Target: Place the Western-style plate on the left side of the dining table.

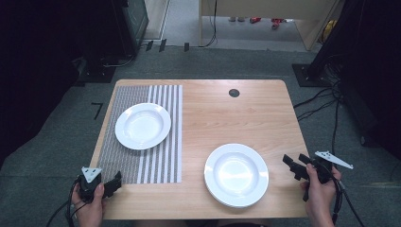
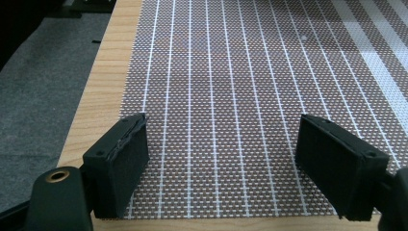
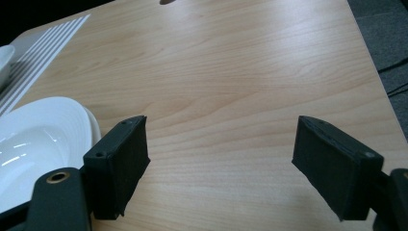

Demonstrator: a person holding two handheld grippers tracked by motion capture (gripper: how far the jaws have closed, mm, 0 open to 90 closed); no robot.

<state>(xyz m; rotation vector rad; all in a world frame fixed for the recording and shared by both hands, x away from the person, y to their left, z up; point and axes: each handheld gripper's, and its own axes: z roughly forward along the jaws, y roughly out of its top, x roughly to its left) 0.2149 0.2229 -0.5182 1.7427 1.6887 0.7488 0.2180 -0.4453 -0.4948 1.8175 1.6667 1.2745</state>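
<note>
From my seat this reads as a lab or test room, not a home. I see a plain wooden table [image 1: 236, 118] with a cable hole [image 1: 234, 92] standing on grey carpet [image 1: 42, 156], black curtains [image 1: 38, 56] on both sides, loose cables [image 1: 317, 101] trailing across the floor, a black stand base [image 1: 307, 75] and tape marks [image 1: 97, 109] on the carpet.

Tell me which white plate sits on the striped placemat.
The far-left plate lies on the placemat. The other, a stack of plates near the right gripper, rests on bare wood.
</note>
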